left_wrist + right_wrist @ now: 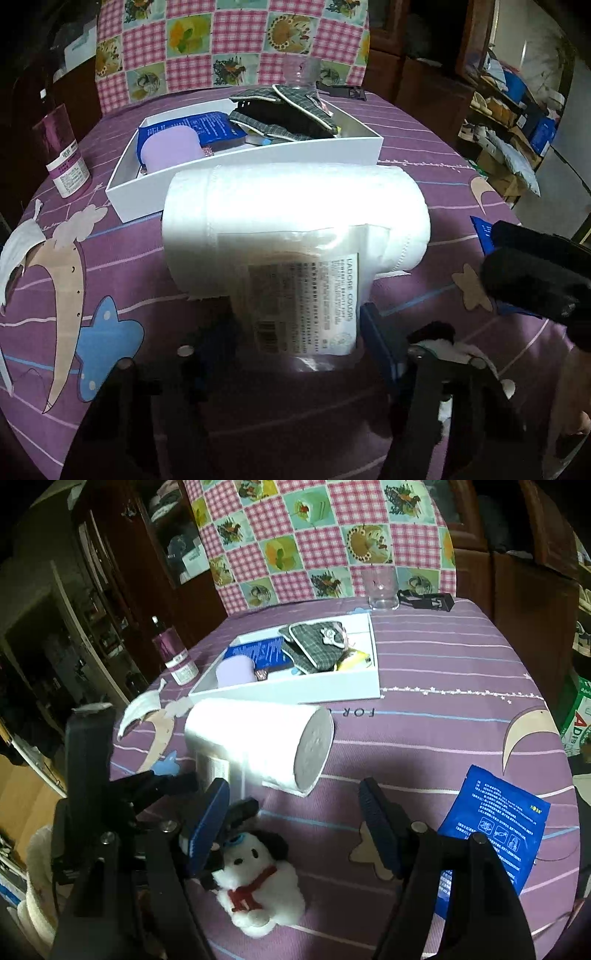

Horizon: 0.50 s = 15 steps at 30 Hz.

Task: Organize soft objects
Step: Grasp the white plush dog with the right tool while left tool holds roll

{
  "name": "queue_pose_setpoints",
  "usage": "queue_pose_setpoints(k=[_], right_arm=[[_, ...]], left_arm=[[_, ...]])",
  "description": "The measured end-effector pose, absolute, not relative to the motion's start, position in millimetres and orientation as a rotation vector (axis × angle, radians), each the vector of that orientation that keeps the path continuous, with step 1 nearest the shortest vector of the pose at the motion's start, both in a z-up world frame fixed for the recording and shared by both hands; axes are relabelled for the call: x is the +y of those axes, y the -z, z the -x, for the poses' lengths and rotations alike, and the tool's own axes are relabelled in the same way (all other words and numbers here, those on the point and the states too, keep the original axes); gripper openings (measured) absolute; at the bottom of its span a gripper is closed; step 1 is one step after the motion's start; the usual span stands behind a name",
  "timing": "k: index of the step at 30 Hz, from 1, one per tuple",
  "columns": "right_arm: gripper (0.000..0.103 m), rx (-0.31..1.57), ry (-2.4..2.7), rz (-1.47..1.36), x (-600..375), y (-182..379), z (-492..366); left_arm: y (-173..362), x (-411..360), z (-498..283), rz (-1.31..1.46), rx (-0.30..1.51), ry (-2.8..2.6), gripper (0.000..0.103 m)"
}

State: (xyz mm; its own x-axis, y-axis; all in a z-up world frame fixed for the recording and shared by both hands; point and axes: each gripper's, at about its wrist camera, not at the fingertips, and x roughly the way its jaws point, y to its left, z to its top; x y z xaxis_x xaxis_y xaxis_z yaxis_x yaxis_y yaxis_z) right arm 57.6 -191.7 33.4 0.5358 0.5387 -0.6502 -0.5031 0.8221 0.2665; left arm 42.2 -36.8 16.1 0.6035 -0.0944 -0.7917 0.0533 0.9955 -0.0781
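The bench (443, 716) wears a purple cloth printed with moons and stars; a pink checked chair back (332, 535) stands behind it, with dark wooden cabinets (122, 572) around. The left gripper (299, 332) has its fingers closed on a clear labelled packet (303, 291) against the white roll (288, 206) lying just before the white box (295, 694). The right gripper (295, 827) has its fingers apart above a plush dog (258, 878).

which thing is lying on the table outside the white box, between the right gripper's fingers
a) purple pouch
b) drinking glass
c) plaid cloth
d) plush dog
d: the plush dog lies on the purple tablecloth between the open fingers of the right gripper, well clear of the white box.
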Motion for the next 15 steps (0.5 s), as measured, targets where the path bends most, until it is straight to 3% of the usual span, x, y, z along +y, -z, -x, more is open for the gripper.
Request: queue_pose_setpoints(k=[2, 5, 15], right_arm=[[0.073, 0.803, -0.614, -0.038, -190, -31, -58], [0.073, 0.813, -0.607, -0.030, -189, -29, -59], [0.073, 0.847, -0.587, -0.019, -187, -21, -66]], left_arm=[[-17, -37, -42, 0.052, 0.917, 0.094, 0.050], [-18, -35, -40, 0.065, 0.917, 0.092, 0.045], [-26, -24, -32, 0.097, 0.877, 0.050, 0.044]])
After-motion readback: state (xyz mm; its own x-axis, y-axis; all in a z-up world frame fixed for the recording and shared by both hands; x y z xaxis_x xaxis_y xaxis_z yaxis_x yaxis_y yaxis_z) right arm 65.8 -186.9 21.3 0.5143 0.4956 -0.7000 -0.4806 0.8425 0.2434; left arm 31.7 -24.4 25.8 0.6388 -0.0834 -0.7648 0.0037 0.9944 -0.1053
